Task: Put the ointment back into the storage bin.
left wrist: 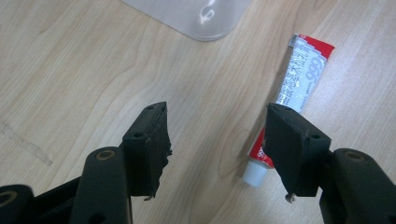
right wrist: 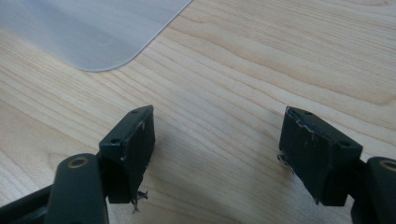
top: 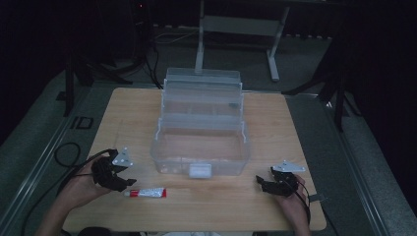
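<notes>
Both hands' fingers stand wide apart over the tabletop (top: 206,206), the left gripper (top: 129,183) beside the red-and-white tube (left wrist: 292,88), the clear box (top: 199,147) beyond, the right gripper (top: 259,181) empty.

From my station the room looked dim, its far wall lost in near-black. I saw a light wooden table (top: 275,123) with rounded corners standing on a grey floor (top: 354,162), with raised strips running along either side of it. Behind it stood the pale metal frame (top: 236,24) of another desk on splayed feet, dark stand legs (top: 339,98) flanked the table left and right, and black cables (top: 152,54) trailed across the floor at the back left beneath a small red indicator light (top: 141,6).
</notes>
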{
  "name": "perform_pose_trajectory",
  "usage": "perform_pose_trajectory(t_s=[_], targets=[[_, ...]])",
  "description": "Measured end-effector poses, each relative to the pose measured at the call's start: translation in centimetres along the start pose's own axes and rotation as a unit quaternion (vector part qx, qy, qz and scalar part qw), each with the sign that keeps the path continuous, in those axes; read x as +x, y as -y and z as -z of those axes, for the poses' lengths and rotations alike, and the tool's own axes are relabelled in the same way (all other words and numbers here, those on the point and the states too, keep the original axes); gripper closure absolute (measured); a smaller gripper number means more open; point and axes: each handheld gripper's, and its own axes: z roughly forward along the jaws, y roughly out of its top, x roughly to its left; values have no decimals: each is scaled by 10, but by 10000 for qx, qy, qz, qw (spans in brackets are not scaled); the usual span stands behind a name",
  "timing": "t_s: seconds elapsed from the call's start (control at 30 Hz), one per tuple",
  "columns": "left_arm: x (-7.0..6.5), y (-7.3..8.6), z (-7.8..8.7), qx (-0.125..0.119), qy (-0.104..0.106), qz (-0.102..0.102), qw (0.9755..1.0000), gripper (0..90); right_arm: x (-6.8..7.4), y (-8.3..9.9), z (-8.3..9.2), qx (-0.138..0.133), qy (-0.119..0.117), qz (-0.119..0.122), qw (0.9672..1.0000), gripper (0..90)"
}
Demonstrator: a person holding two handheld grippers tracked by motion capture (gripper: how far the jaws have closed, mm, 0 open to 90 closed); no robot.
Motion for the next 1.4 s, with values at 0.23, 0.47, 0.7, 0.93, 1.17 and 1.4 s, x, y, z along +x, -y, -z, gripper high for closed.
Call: perform_pose_trajectory(t_s=[0.23,0.47,0.7,0.93,1.17,1.4], targets=[[-2,-6,-4,32,190,-195,9996,408,0,0,0,0,-2,3,10000,263],[-4,-11,-8,150,334,-352,9987,399,0,0,0,0,-5,6,10000,262],[-8,-16,-15,342,383,-484,9975,407,0,0,0,1,-6,7,10000,260],[-10,-21,-20,531,378,-626,9959,408,0,0,0,5,-10,6,10000,259],[-13,-24,-25,663,420,-735,9942,411,0,0,0,5,-11,8,10000,259],[-14,-25,-29,800,493,-822,9922,412,0,0,0,4,-12,9,10000,258]])
